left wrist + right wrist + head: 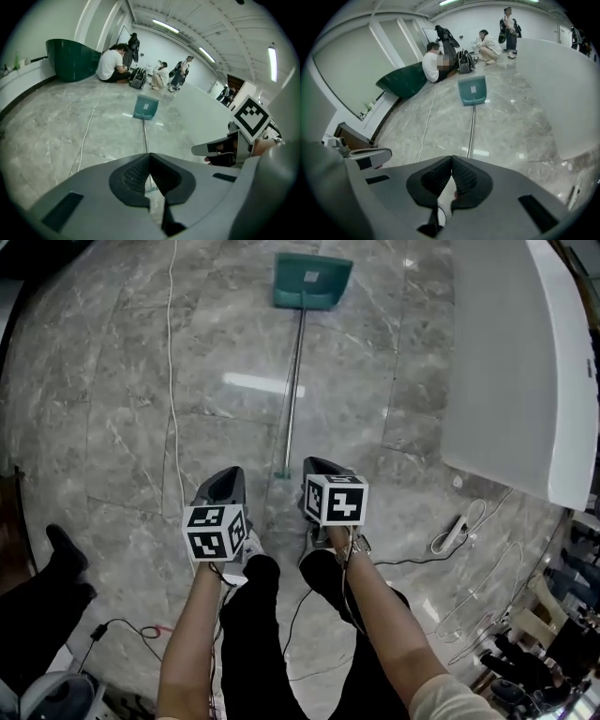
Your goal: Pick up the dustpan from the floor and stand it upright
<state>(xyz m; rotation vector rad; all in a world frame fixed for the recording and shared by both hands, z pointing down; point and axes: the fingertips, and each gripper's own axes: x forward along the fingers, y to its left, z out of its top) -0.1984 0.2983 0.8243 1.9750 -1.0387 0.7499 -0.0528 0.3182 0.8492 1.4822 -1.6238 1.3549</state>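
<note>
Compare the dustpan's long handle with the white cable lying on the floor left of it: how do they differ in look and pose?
The handle is a straight grey rod; the white cable is thinner and bends gently. The handle ends at the teal pan; the white cable runs on past it, out of the head view's top. Both lie flat on the marble floor, roughly side by side.
</note>
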